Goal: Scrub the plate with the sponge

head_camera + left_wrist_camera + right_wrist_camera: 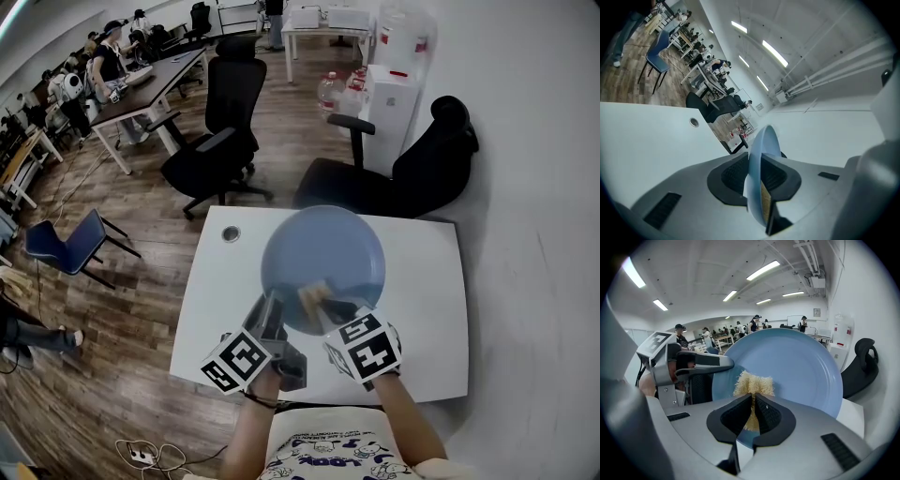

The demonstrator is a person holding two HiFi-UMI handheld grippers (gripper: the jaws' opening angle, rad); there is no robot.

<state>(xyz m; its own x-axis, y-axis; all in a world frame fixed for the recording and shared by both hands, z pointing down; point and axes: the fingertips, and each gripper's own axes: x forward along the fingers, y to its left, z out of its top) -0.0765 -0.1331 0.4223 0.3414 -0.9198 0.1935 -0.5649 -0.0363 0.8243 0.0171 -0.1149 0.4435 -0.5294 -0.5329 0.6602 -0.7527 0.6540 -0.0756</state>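
Facing the plate (764,140) edge-on, the left gripper view shows the left tool (757,177) clamped on its rim. The right gripper view shows the right tool (753,414) pinching the sponge (753,383) against the plate's blue face. In the head view, at lower centre over the table (422,281), both grips are hard to make out.

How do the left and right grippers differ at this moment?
The left gripper is shut on the rim of the blue plate; the right gripper is shut on the tan sponge. The left gripper steadies the plate, tilted up; the right gripper holds the sponge against its face. Both are shut.
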